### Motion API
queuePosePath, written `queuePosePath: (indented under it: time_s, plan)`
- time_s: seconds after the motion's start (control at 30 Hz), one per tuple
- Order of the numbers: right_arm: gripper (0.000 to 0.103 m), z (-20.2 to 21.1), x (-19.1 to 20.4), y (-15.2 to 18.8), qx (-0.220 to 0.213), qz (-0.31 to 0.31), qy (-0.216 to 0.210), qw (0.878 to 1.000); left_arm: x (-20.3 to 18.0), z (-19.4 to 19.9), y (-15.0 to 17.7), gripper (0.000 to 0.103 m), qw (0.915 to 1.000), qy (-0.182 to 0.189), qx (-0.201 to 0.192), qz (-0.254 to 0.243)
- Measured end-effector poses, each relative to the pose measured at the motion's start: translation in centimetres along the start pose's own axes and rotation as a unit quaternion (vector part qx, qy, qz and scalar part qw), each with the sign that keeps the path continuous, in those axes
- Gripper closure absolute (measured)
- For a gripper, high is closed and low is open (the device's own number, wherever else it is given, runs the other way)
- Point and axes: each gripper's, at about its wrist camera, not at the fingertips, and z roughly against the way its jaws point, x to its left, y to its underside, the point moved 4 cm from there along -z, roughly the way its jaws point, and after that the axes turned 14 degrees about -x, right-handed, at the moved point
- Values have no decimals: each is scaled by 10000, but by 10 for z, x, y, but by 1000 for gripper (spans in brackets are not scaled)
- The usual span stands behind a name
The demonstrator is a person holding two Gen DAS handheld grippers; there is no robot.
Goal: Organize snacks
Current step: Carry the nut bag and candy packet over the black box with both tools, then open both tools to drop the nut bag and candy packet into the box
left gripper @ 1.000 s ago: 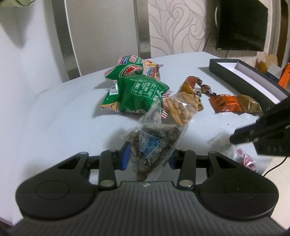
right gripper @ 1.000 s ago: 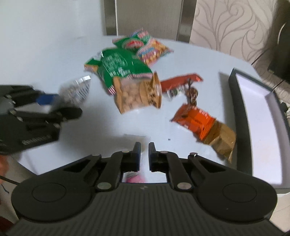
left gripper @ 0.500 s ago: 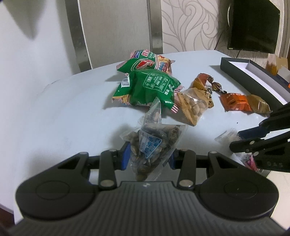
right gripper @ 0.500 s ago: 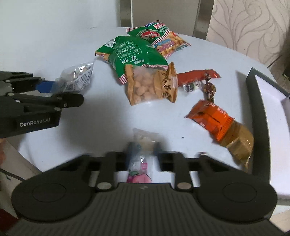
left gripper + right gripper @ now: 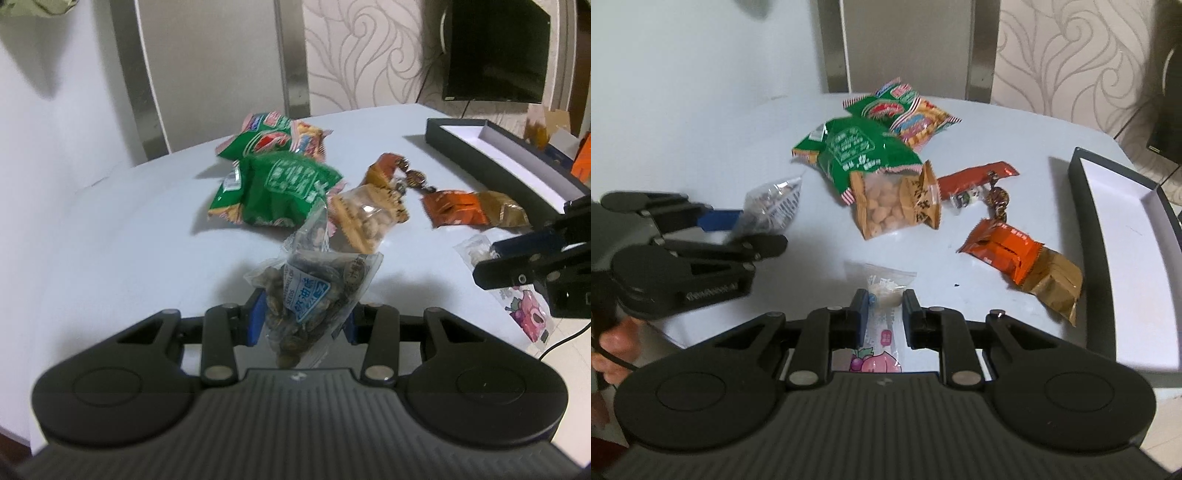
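My left gripper (image 5: 303,319) is shut on a clear bag of dark seeds (image 5: 310,295) with a blue label, held just above the table. From the right wrist view, that left gripper (image 5: 753,229) is at the left with the seed bag (image 5: 772,206) sticking out. My right gripper (image 5: 885,306) is shut on a small clear candy packet (image 5: 884,291) with a pink fruit print. In the left wrist view the right gripper (image 5: 487,260) reaches in from the right, and the candy packet (image 5: 524,314) hangs under it.
On the pale table (image 5: 738,147) lie a green bag (image 5: 857,151), a green-and-red bag (image 5: 908,114), a clear bag of nuts (image 5: 894,206), a red bar (image 5: 971,177), wrapped candies (image 5: 997,195), and orange (image 5: 1004,251) and gold (image 5: 1056,284) packs. A black, white-lined box (image 5: 1082,221) stands on the right.
The right gripper, shut and empty a second ago, now has the candy packet between its fingers and has risen a little. The left gripper still holds the seed bag.
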Motion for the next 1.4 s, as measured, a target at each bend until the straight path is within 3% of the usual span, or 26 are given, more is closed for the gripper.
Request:
queuePosePath:
  time_s: [0.33,0.7,0.93,1.1,1.4]
  plan:
    - [80,38,-15,-27,-490,-159,28,9987,-32,-1,-33,59,9992,240,-273,-143]
    - [80,71,-97,-41,-762,-376,472,9953,-118,-40,-97,58,9938,747,-727,-383]
    - [80,79,-173,-26,-688,-599,914,9916,-188,-77,-123,58,9888,1092,-876,-512]
    - [80,72,-220,-13,-523,-736,1079,9901,-225,-109,-124,58,9895,1116,-737,-540]
    - [80,52,-271,6,-220,-723,1131,9907,-258,-145,-118,56,9918,1019,-505,-588]
